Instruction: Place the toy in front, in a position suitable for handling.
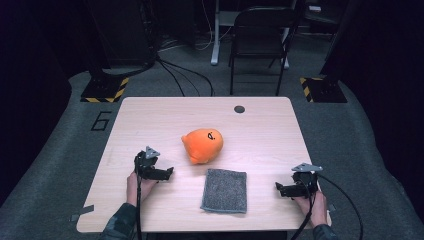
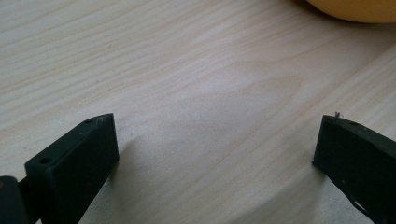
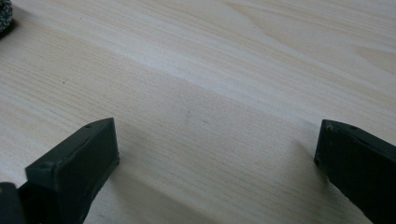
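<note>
While frame edges crop plush toy (image 2: 355, 9) and cloth (image 3: 4, 16) | both grippers' fingers spread wide, grasping nothing

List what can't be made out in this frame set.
- Orange plush toy in the left gripper view: cut off by the top edge.
- Grey cloth in the right gripper view: cut off at the corner.
- Dark round spot on the table, high view: too small to identify.
</note>
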`<action>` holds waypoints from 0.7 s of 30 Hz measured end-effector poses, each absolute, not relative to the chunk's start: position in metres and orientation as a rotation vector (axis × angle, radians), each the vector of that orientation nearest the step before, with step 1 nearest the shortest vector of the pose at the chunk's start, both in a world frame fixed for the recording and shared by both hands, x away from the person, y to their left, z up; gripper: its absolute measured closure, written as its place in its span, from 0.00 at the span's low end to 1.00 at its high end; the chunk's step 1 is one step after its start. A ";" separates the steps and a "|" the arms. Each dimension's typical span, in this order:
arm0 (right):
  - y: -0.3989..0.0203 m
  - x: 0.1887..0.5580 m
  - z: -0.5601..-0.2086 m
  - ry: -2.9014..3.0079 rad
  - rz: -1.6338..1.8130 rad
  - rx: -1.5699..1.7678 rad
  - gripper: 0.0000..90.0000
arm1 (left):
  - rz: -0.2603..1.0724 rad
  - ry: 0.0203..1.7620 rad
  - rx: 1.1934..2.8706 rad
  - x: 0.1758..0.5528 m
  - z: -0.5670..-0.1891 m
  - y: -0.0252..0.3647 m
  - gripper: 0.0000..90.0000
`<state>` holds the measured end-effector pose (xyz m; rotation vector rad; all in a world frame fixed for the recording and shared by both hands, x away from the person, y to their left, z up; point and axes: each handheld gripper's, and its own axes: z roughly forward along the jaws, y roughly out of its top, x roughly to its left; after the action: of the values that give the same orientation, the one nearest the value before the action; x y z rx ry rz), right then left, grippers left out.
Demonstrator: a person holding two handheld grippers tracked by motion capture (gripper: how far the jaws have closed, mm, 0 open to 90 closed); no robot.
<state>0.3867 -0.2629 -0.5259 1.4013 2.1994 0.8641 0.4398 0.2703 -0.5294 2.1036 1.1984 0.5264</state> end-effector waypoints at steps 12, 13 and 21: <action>-0.265 0.384 -0.513 2.194 0.915 1.411 0.00 | 0.519 1.190 2.113 0.441 -0.529 0.271 0.00; -0.265 0.384 -0.511 2.187 0.930 1.406 0.00 | 0.519 1.190 2.113 0.441 -0.529 0.271 0.00; -0.258 0.380 -0.498 2.199 0.976 1.380 0.00 | 0.516 1.189 2.112 0.441 -0.529 0.271 0.00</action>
<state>0.3804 -0.2582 -0.4976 1.3798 2.1987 0.9759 0.4408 0.2706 -0.5289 2.1125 1.1890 0.5165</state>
